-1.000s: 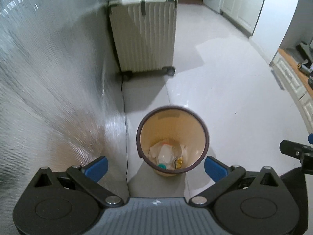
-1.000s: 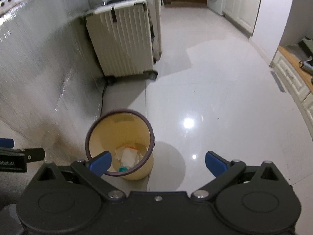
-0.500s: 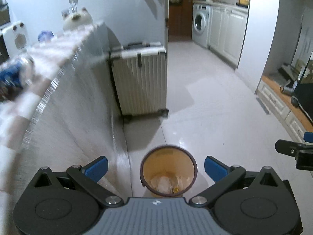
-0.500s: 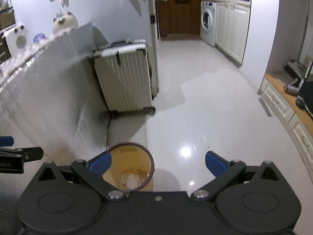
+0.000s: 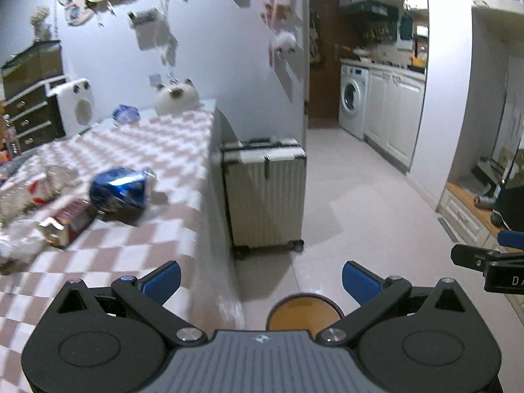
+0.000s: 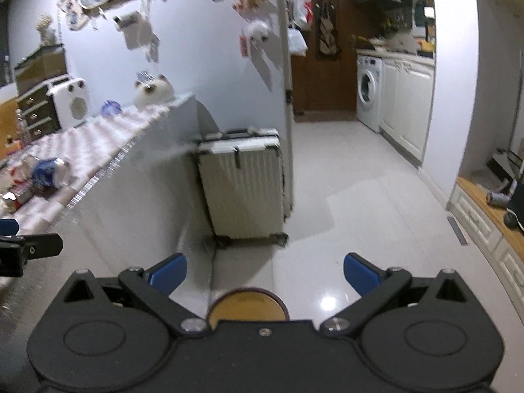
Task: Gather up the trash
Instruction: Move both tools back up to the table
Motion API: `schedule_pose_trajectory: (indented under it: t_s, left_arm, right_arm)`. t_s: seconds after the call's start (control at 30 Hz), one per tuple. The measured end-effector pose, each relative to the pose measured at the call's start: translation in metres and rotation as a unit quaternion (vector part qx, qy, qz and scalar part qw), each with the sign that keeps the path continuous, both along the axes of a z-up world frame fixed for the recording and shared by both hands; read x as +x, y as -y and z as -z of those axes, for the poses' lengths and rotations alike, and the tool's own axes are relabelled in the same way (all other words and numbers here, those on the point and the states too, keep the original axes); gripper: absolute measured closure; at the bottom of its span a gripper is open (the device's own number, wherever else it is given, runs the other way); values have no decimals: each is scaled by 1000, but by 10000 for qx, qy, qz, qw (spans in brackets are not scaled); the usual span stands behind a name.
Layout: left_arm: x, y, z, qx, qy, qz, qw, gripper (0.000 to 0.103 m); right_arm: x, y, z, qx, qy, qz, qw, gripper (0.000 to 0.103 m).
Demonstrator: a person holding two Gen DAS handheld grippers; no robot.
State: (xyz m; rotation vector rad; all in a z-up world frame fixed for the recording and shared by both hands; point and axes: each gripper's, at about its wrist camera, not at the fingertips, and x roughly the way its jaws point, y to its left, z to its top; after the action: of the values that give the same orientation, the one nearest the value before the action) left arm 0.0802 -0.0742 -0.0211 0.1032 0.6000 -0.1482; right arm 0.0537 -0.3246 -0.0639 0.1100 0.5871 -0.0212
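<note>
Both my tools are spread wide and empty: my left gripper (image 5: 261,278) faces the checkered pink-and-white counter (image 5: 154,242), where a crumpled blue foil bag (image 5: 119,191) and a small red-brown carton (image 5: 67,226) lie near its left edge. The round tan wastebasket (image 5: 303,311) stands on the floor below, beside the counter's side, ready for drops. My right gripper (image 6: 263,271) hangs above it.

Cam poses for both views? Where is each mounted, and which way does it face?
Left wrist: on the left tool, facing down the room over the checkered table; the right tool's tip shows at right.
Right wrist: on the right tool, same heading; the left tool's tip shows at left.
Shared: suitcase, trash bin, washing machine.
</note>
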Motion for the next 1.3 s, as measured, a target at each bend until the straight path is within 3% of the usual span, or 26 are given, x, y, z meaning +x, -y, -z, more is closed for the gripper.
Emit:
schedule_pose_trajectory:
  t_s: [0.27,0.53,0.9,1.13,1.3]
  left_arm:
    - [-26,-48,-36,-17,355,-420,9985,0]
    - [-45,-111,-53,-139,585,-921,9939,0]
    - [-42,-211,-39,-424,510,-1782,9818,0]
    - [-35,-267,-28,-623,726,-2239,9699,0]
    - [-19,-292,-25,-911,973,-2196,9664,4]
  right_arm:
    - [-4,-44,-40,-86,405,-537,9977,0]
    - [3,-99,-59,-82,591,-1074,9924,0]
    - [27,-184,-62,79,588,-1675,9841,0]
    - [54,-241,-63,161,497,-2166,9749,0]
    - [77,-284,-63,261,589,-2410,9684,10]
